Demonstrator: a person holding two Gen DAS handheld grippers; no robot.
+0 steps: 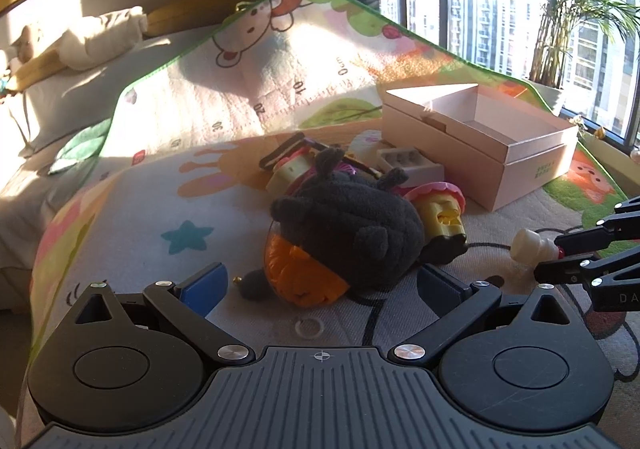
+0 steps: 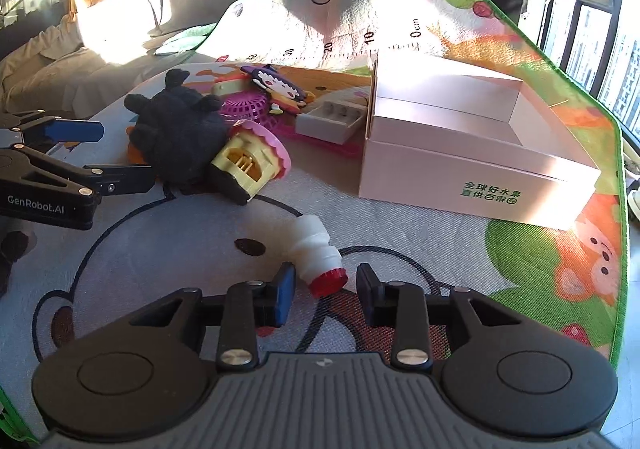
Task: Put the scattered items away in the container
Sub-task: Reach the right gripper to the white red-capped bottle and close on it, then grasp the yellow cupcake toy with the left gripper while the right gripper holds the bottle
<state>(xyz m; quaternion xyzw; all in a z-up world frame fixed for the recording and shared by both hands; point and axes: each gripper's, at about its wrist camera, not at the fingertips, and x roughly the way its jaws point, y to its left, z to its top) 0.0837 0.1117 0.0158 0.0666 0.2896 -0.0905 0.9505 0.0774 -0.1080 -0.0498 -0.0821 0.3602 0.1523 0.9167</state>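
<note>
A white bottle with a red cap lies on the play mat. The cap sits between the jaws of my right gripper, which stand open with a gap on each side. In the left wrist view the same bottle shows at the tips of the right gripper. My left gripper is wide open just in front of a black plush toy that lies on an orange ball. The open pink cardboard box stands to the right with nothing visible inside.
Behind the plush lie a yellow and pink toy, a grey tray, a magenta mesh disc and a flat purple figure. The mat rises against a sofa behind. Windows and a plant stand on the right.
</note>
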